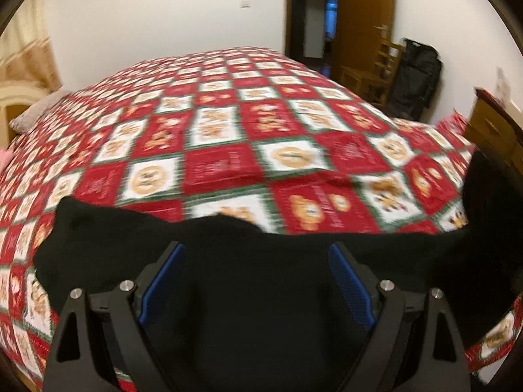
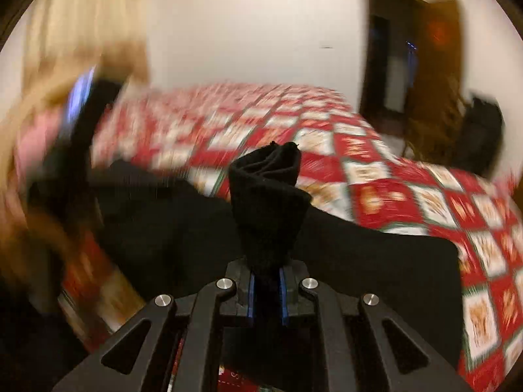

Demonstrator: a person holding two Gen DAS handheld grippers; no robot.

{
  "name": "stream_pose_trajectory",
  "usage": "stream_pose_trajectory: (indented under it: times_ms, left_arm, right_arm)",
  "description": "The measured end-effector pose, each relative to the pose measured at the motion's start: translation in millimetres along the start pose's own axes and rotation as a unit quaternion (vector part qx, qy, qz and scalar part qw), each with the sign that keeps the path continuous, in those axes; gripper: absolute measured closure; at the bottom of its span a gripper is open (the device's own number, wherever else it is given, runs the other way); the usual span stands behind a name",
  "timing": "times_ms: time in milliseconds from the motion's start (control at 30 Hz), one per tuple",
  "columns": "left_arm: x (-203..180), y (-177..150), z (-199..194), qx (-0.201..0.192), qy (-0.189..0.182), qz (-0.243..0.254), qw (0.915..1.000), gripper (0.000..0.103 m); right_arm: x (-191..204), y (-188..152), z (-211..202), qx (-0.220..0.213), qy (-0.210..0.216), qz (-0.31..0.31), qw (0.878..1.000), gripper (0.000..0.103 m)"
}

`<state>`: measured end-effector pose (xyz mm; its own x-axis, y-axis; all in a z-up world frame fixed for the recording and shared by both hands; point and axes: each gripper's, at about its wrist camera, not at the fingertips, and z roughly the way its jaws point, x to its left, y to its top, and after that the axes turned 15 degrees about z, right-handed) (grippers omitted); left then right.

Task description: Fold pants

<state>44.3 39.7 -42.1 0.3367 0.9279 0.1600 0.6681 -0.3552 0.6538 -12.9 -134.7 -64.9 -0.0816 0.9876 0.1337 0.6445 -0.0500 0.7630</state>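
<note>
Left wrist view: the left tool (image 1: 256,254) fills the lower centre of the frame with its jaws spread wide, the blue pads (image 1: 163,281) facing each other across a broad gap; nothing is clamped between them, and whether the pads touch the fabric below cannot be told. Beneath and around the jaws lie the black pants (image 1: 228,294), a dark mass spanning the lower third of the frame from the lower left to the right edge, resting on the near part of the bed (image 1: 228,137), whose red, white and green checked cover rises toward the middle of the frame. A white wall occupies the top, an open wooden door (image 1: 362,16) the upper right, with a wooden chair (image 1: 376,72) and a black bag (image 1: 415,78) to the right of it. Right wrist view: the right tool (image 2: 267,281) sits at lower centre, clenched on a bunched fold of the pants (image 2: 268,202), which stands up from between the nearly closed pads as a twisted column; the rest of the garment spreads left and right behind it over the bed (image 2: 408,196). The left part of the frame is heavily blurred; a dark shape with a blue streak there cannot be identified. The door (image 2: 434,65) appears at upper right.
</note>
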Motion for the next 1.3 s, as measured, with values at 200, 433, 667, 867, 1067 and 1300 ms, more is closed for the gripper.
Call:
stream_pose_trajectory:
  times_ms: [200, 433, 667, 867, 1067, 1300]
  left_arm:
    - [36.5, -8.8, 4.0, 0.005, 0.024, -0.039, 0.999, 0.012]
    - [36.8, -8.8, 11.8, 0.01, 0.014, -0.034, 0.9993, 0.012]
    - [23.9, -4.9, -3.8, -0.005, -0.011, -0.006, 0.9999, 0.012]
    - [-21.0, -2.8, -18.9, -0.019, -0.08, 0.047, 0.9955, 0.012]
    - [-60.3, -4.5, 6.0, 0.009, -0.038, 0.101, 0.9941, 0.015]
    - [-60.1, 1.4, 31.0, 0.026, -0.018, 0.094, 0.995, 0.008]
  right_arm:
    - [38.4, -36.6, 29.1, 0.032, -0.034, -0.127, 0.991, 0.083]
    - [40.0, -33.3, 13.7, 0.043, 0.071, -0.102, 0.991, 0.05]
    - [-50.3, 22.6, -36.7, -0.033, 0.11, 0.103, 0.988, 0.048]
    - [-133.1, 36.2, -16.0, -0.002, 0.012, 0.174, 0.985, 0.056]
    - [-152.5, 10.5, 17.0, 0.021, -0.063, 0.176, 0.982, 0.057]
    - [-153.9, 15.4, 3.9, 0.012, -0.107, 0.21, 0.972, 0.058]
